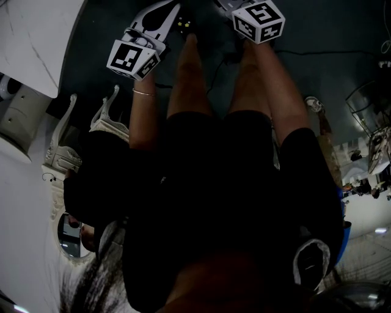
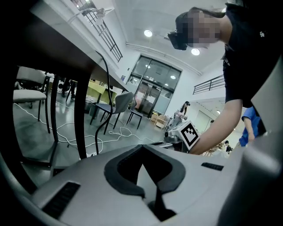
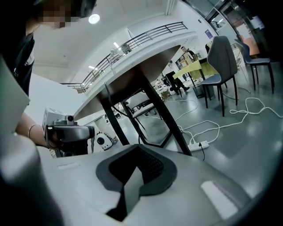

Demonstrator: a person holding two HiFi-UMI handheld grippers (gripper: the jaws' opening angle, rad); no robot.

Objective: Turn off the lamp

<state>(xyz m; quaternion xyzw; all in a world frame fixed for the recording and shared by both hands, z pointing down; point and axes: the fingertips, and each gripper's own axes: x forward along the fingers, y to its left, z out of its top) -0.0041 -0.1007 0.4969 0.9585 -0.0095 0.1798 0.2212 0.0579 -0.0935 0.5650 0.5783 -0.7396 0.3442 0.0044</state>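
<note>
Grey floor (image 3: 247,145), white cables (image 3: 211,128) near table (image 3: 164,112); left gripper (image 2: 142,170) jaws together; right gripper (image 3: 132,176) jaws together.

In the head view the person's torso (image 1: 232,202) hides most of the floor (image 1: 324,36), the top edge cuts off the right gripper (image 1: 233,6), and a small green-lit object (image 1: 184,25) is too dark to identify.

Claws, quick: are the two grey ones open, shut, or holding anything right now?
Left grey claw: shut, holding nothing.
Right grey claw: shut, holding nothing.
</note>
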